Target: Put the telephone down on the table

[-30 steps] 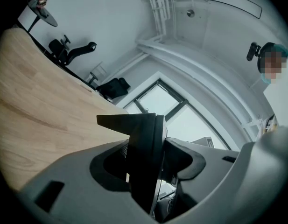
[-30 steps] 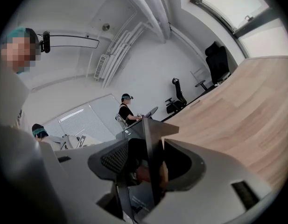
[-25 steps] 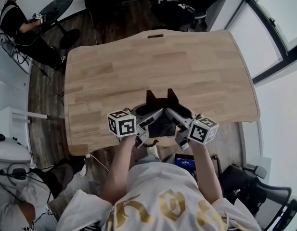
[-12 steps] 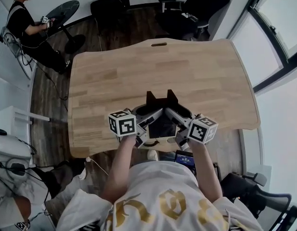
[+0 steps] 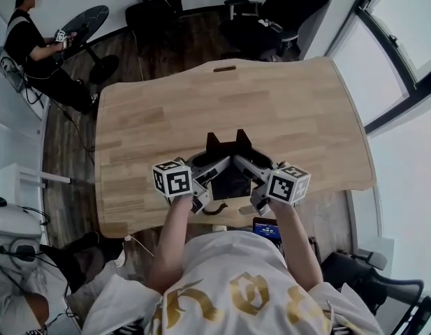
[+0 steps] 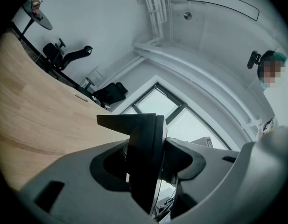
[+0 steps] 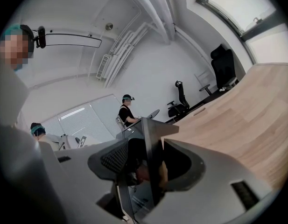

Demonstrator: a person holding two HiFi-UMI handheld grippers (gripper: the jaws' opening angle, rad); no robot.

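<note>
A black telephone [image 5: 230,181] hangs between both grippers just over the near edge of the wooden table [image 5: 299,110]. Its flat dark body ends in two black points on the far side. My left gripper [image 5: 209,175] is shut on its left side and my right gripper [image 5: 251,174] on its right side. In the left gripper view the telephone [image 6: 144,143] stands edge-on, with the left gripper [image 6: 146,164] clamping it. The right gripper view shows the same grip from the other side: the right gripper [image 7: 148,167] is pressed onto the thin dark telephone [image 7: 152,141].
The tabletop has a slot [image 5: 224,68] at its far edge. Black office chairs [image 5: 149,9] stand beyond it. A seated person [image 5: 33,47] works at a round table at the far left. A small device with a blue screen [image 5: 266,227] sits below the near edge.
Both grippers, still clamped on the telephone, have shifted together a little farther in over the table. The grip has not changed.
</note>
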